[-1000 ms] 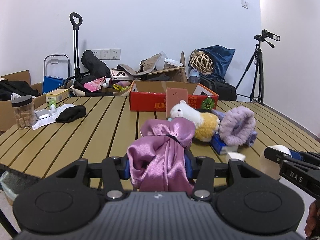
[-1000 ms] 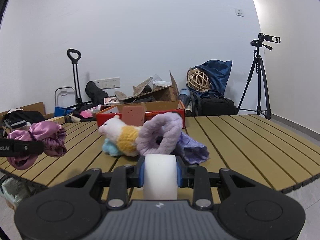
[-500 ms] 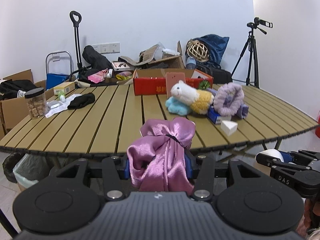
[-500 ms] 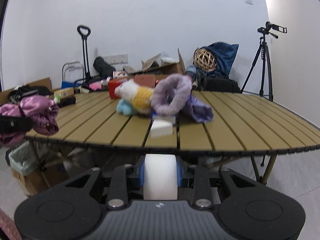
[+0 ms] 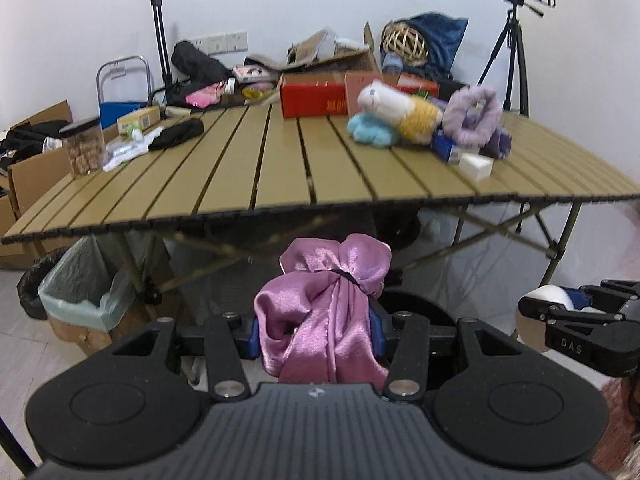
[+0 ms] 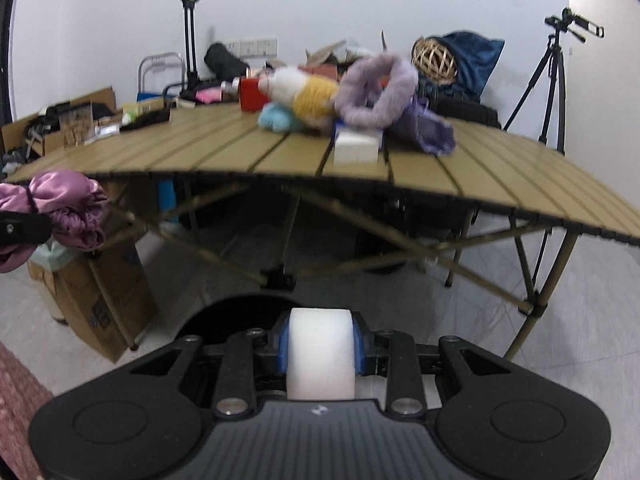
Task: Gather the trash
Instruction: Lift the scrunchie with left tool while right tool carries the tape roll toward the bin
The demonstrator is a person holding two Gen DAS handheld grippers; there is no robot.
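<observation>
A: What is the left claw [image 5: 316, 334] holding?
B: It is clamped on a shiny pink cloth [image 5: 322, 320], below the worktop [image 5: 280, 168] edge.
A: And the right claw [image 6: 321, 350]?
B: It squeezes a white sponge [image 6: 320, 354], low over the floor.

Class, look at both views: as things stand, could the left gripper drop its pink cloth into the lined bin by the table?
Probably yes. The left gripper holds the pink cloth below the table edge, and nothing blocks the lined bin.
</observation>
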